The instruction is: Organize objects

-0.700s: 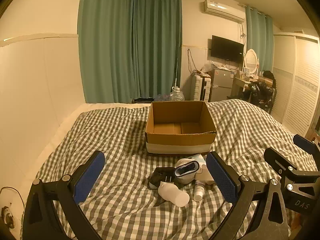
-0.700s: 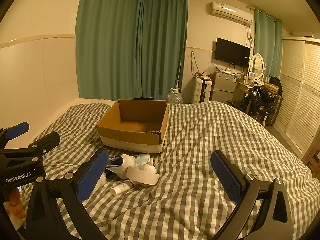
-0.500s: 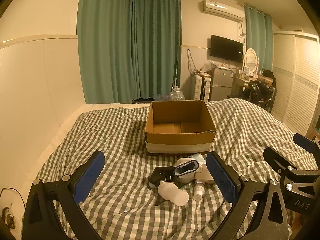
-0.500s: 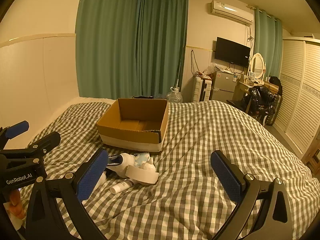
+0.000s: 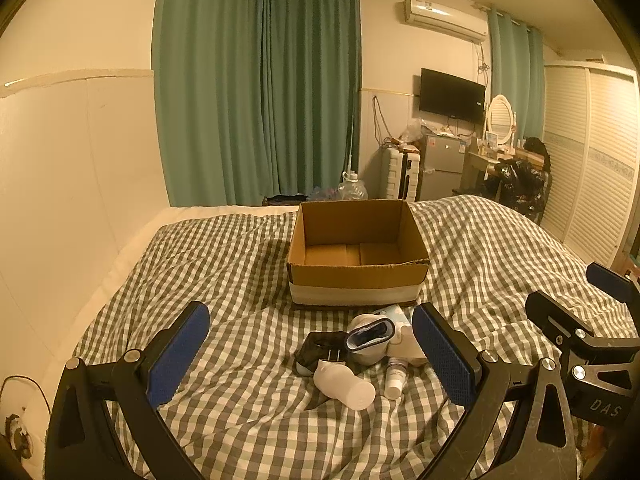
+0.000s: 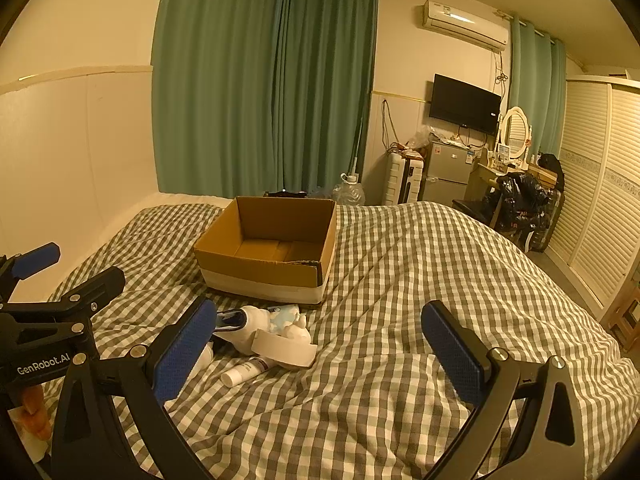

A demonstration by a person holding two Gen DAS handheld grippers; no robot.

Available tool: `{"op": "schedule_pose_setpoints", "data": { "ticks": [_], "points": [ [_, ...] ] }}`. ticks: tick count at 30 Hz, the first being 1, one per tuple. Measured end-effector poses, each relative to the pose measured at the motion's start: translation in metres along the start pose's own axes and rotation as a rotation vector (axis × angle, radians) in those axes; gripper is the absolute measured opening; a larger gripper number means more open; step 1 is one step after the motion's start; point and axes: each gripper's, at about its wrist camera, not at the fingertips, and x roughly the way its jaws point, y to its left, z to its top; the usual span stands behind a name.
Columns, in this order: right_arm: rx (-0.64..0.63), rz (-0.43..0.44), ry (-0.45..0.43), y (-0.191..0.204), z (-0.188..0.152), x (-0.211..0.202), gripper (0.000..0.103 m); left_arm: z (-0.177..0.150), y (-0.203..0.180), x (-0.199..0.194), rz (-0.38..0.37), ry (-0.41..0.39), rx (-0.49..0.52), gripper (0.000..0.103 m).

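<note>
Left gripper (image 5: 310, 354): jaws spread wide, nothing between the blue pads, held above the checked bedspread (image 5: 224, 264) and tilted down toward a small heap of objects. It touches none of them.

Heap, seen from the left wrist, left to right: a black charger (image 5: 316, 350) with its plug prongs facing the camera; a white bottle (image 5: 344, 386) lying on its side, just in front of the charger and touching it; a white device with a dark blue insert (image 5: 370, 338), resting behind the bottle; a small white tube (image 5: 395, 378) lying beside it. Behind these sits a pale blue and white packet (image 5: 394, 314), partly hidden, so I cannot tell what it is.

Cardboard box (image 5: 358, 252): open top, interior bare as far as the view reaches, pale tape band round its base. It stands on the bedspread just beyond the heap, upright.

Right gripper (image 6: 320, 344): jaws likewise spread wide, holding nothing. From its own camera the heap lies low and left, near its left pad, with a white curved band (image 6: 286, 350) lying at the front and the small tube below it. The space between the pads is mostly bare bedspread. The right gripper's body also shows at the right edge of the left wrist view.

Far wall, left to right: green curtains (image 5: 256, 92), air conditioner (image 5: 444, 16), television (image 5: 452, 94).
</note>
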Motion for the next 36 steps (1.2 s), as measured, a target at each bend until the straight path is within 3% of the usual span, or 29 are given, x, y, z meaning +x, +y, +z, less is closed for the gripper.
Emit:
{"op": "schedule_pose_setpoints", "data": {
  "ticks": [36],
  "points": [
    [-0.003, 0.001, 0.024, 0.0048, 0.0044, -0.0008, 0.103, -0.0043, 0.0058, 0.002, 0.0, 0.023, -0.024, 0.103]
  ]
}}
